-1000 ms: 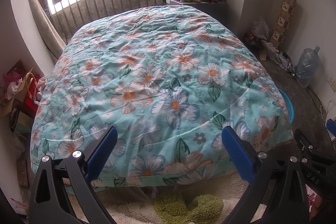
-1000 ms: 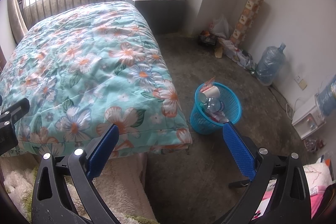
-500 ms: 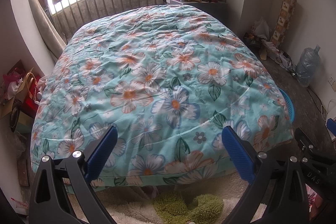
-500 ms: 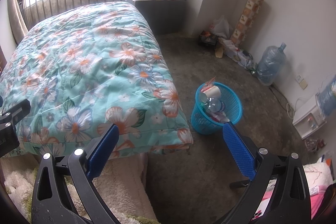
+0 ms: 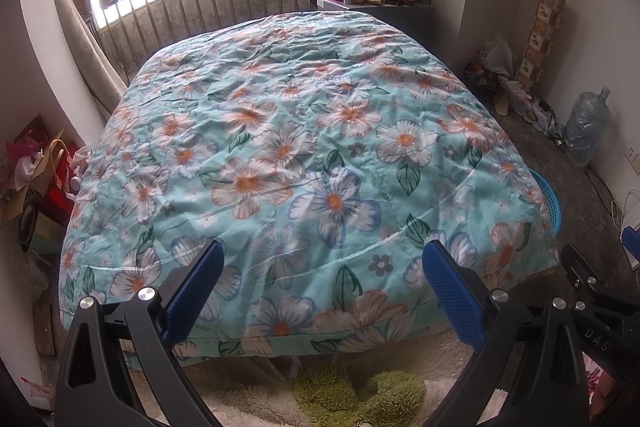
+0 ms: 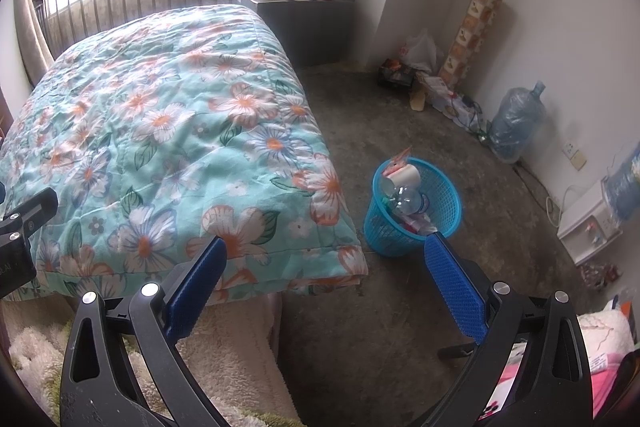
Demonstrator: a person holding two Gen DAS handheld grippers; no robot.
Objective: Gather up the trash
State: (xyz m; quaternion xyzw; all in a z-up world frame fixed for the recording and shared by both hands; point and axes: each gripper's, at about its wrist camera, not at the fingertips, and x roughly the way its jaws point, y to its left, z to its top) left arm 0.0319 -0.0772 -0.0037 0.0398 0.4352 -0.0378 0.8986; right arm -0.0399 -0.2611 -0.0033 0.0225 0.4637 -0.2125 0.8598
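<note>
Left wrist view: the left gripper point(image 5: 322, 287) hangs over the foot of the bed, its blue fingers point(image 5: 196, 285) spread wide with nothing between them. The floral quilt point(image 5: 304, 155) fills most of the view. Only a sliver of the blue trash basket point(image 5: 550, 199) shows past the quilt's right edge, the bed hiding the rest. A water jug point(image 5: 586, 127) stands by the right wall.

Right wrist view: the right gripper point(image 6: 324, 287) hovers above the quilt's point(image 6: 168, 131) corner and the bare floor point(image 6: 384, 307), fingers point(image 6: 454, 287) wide apart and empty. The basket point(image 6: 412, 223) stands on the floor just beside the bed corner, holding a paper cup point(image 6: 404, 177), a plastic bottle point(image 6: 408, 201) and wrappers. The jug point(image 6: 516, 123) sits near the wall.
</note>
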